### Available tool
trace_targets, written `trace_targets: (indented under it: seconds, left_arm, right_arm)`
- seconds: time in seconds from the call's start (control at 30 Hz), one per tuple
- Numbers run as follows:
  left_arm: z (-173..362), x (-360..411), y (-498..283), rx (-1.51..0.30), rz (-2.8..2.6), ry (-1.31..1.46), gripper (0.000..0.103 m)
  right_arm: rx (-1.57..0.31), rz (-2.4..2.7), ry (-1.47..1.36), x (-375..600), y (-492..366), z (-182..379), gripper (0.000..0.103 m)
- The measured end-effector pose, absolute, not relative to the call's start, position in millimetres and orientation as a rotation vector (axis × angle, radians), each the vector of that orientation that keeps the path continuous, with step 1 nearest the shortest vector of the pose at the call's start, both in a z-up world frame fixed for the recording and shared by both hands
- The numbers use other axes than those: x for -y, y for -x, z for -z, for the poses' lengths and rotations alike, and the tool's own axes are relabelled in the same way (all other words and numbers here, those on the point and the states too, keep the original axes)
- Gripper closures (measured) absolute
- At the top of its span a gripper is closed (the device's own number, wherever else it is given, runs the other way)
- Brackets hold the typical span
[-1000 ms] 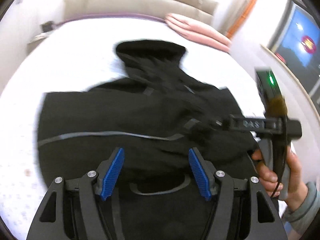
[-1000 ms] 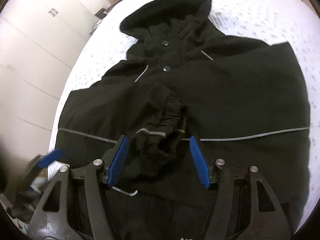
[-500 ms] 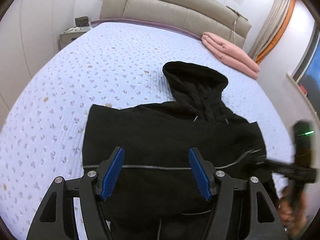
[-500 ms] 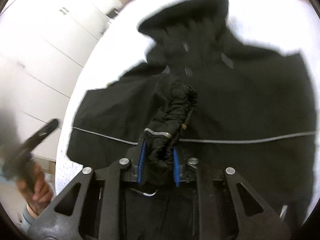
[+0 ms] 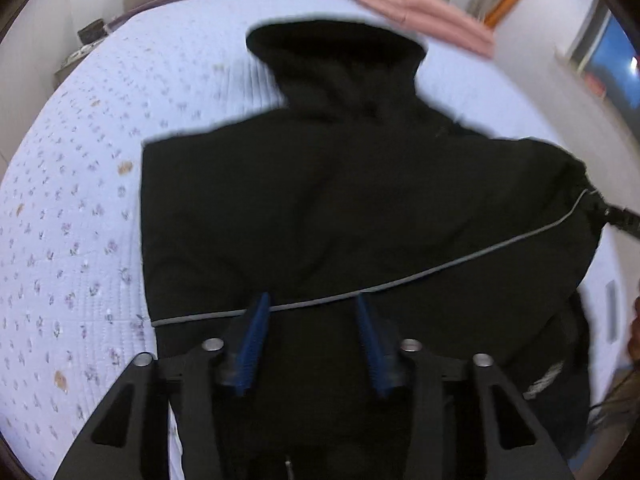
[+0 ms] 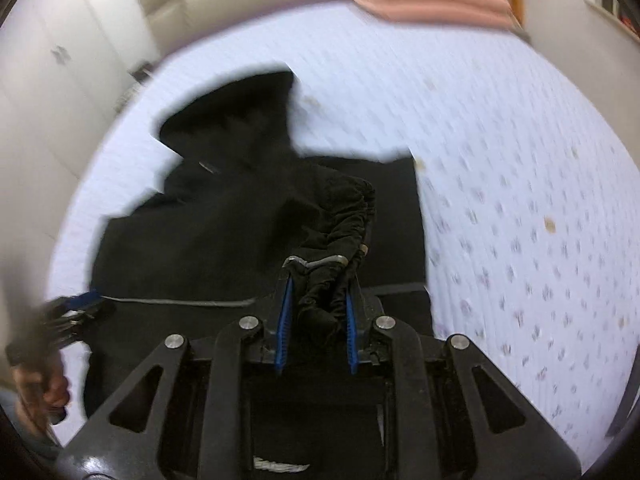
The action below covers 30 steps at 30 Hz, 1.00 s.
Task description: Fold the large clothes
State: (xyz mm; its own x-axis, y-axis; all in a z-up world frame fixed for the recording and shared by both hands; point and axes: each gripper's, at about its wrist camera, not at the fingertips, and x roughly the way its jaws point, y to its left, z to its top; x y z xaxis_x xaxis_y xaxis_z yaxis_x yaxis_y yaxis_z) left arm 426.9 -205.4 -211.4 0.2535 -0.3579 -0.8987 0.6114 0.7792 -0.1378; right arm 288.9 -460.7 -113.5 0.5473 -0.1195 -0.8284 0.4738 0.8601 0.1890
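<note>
Barely started: the black hooded jacket (image 5: 340, 208) lies spread on the bed (image 5: 72, 216), hood at twelve o'clock. The right tool (image 6: 316, 316) clamps its sleeve cuff (image 6: 320, 280); the left tool (image 5: 310, 340) hangs apart.

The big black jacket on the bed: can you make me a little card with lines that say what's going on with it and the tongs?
garment: black hooded jacket with a thin grey stripe, lying on the bed
surface: pale blue quilted bedspread with small flowers
right tongs: shut on the jacket's bunched sleeve cuff, lifted over the body
left tongs: open, blue pads apart, over the jacket's lower part, gripping nothing
also there: folded pink blanket near the beige padded headboard
picture quality: both views blurred
</note>
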Motion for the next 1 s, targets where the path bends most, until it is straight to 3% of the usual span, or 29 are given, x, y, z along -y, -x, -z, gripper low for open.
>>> trace_targets:
  seconds: [0.13, 0.23, 0.33, 0.43, 0.5, 0.57, 0.67, 0.9, 1.0]
  left_arm:
    - [223, 207, -424, -1.104, 0.665, -0.284, 0.059]
    - [224, 208, -420, -1.079, 0.657, -0.306, 0.059]
    - [218, 208, -417, -1.061, 0.658, -0.306, 0.058]
    - [199, 199, -419, -1.072, 0.686, -0.239, 0.058]
    - [178, 192, -420, -1.057, 0.719, -0.161, 0.055]
    - [158, 188, -421, -1.023, 0.744, -0.1, 0.044]
    - [150, 197, -420, -0.988, 0.753, -0.113, 0.043]
    - [224, 220, -419, -1.137, 0.742, -0.173, 0.044]
    - [234, 220, -413, -1.094, 0.765, -0.204, 0.044]
  right_arm:
    - [-1.029, 0.398, -0.457, 475, -285, 170, 0.08]
    - [-1.011, 0.417, -0.51, 477, -282, 182, 0.079]
    - [-1.021, 0.442, -0.474, 472, -281, 176, 0.077]
    - [-1.044, 0.463, -0.408, 466, -281, 155, 0.067]
    - [-1.008, 0.476, -0.353, 458, -276, 128, 0.061]
    - [-0.927, 0.473, -0.318, 444, -269, 98, 0.055]
    - [-0.875, 0.378, -0.308, 419, -286, 77, 0.051]
    - [-1.091, 0.348, -0.252, 403, -333, 155, 0.055]
    - [-1.076, 0.34, -0.299, 410, -324, 172, 0.055]
